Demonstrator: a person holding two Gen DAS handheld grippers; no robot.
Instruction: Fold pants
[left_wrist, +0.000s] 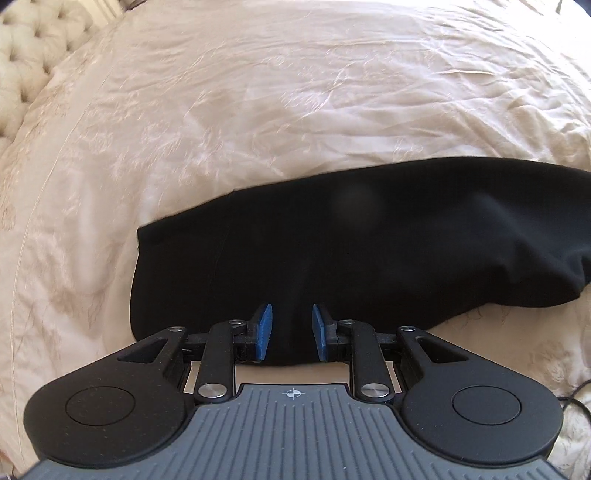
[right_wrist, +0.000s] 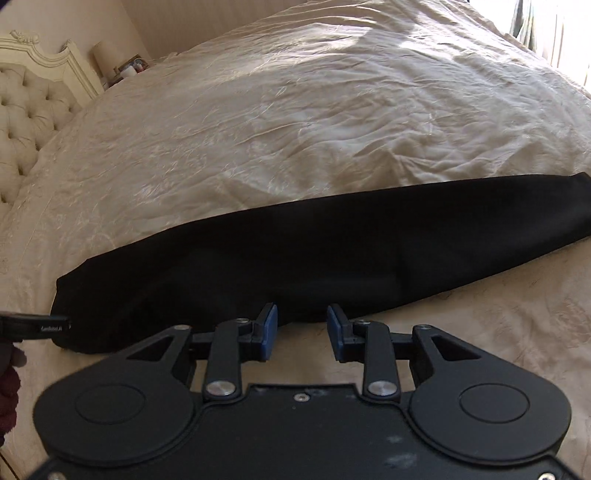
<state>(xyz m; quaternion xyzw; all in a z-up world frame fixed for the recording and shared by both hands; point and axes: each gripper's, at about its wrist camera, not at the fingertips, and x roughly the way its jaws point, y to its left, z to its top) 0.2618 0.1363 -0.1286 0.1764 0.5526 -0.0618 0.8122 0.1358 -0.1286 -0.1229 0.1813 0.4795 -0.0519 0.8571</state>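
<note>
Black pants (left_wrist: 332, 251) found lying flat along the near edge of the bed, folded lengthwise into one long, tapering band of matte, unpatterned cloth; surface too dark for seams or pockets to be read, save one faint vertical line near the blunt left end. Right wrist view shows the full band (right_wrist: 295, 254), wide and squared toward the headboard side, narrowing to a hemmed end toward the window side. Left wrist view cuts the narrow end off at the frame's right edge. Cream bedspread (left_wrist: 258, 110) beneath, satiny, creased all over, with a tone-on-tone floral weave and a stitched border line. Tufted, buttoned headboard (right_wrist: 26, 107) in pale upholstery at the bed's far left, with a carved cream frame (small objects behind it too blurred to identify). Left gripper (left_wrist: 289, 332) poised over the pants' near edge, blue-padded fingers (left_wrist: 264, 330) apart with black cloth visible in the gap, nothing clamped; contact with the fabric not determinable. Right gripper (right_wrist: 301, 330) at the near edge further along, blue pads (right_wrist: 269, 330) likewise spread, gap straddling the boundary of pants and bedspread, nothing held. Part of the other tool's black body and a fingertip seen at the right wrist view's left margin, mostly cut off. Thin dark cable (left_wrist: 576, 398) noted at the lower right of the left wrist view.
</note>
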